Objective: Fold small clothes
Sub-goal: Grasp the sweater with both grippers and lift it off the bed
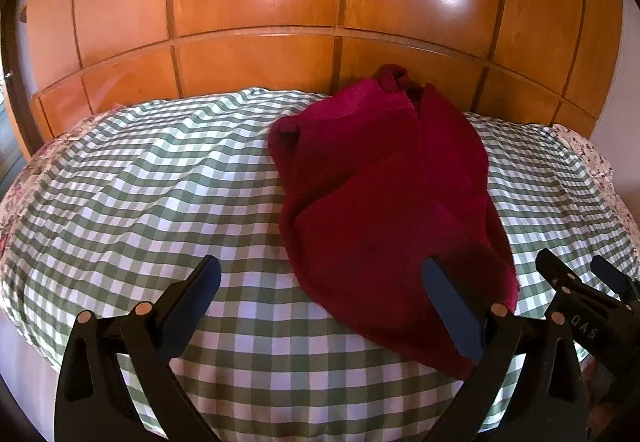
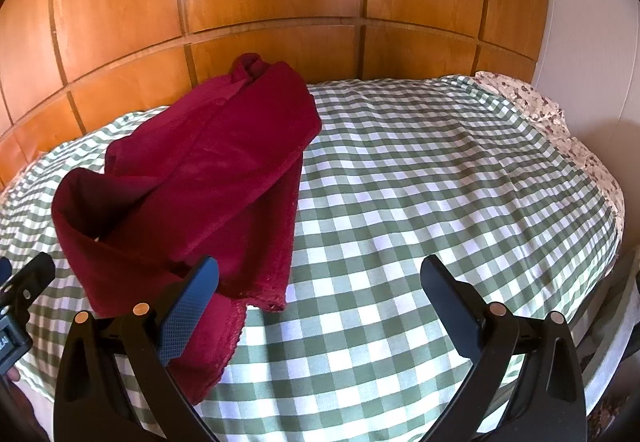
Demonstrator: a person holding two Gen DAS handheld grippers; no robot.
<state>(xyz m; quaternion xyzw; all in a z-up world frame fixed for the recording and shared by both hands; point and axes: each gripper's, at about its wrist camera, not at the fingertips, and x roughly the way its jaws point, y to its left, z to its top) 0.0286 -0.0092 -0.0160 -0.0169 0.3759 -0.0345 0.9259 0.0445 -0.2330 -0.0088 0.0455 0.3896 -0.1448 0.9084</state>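
Dark red fleece garment (image 1: 384,197) lying crumpled and partly doubled over on a bed with a green-and-white checked cover (image 1: 160,181), stretching from the bed's near edge to its far edge against the wooden panelled wall (image 1: 256,1). Left claw (image 1: 320,306): jaws spread wide, holding nothing; its right-hand finger overlaps the garment's near end in the left wrist view, though contact cannot be told. Right claw (image 2: 320,306): likewise wide and empty, its left-hand finger over the scalloped near hem (image 2: 256,302), the rest of its span over bare cover. The step in hand appears to be the first grasp, before any fold is laid. To do it well, each claw should probably take one near corner of the hem, pinching a single layer rather than the bunched stack, then draw the cloth flat along the near edge of the bed so that creases are cleared. The far end is knotted up near the wall; it likely needs spreading before a clean fold is possible.
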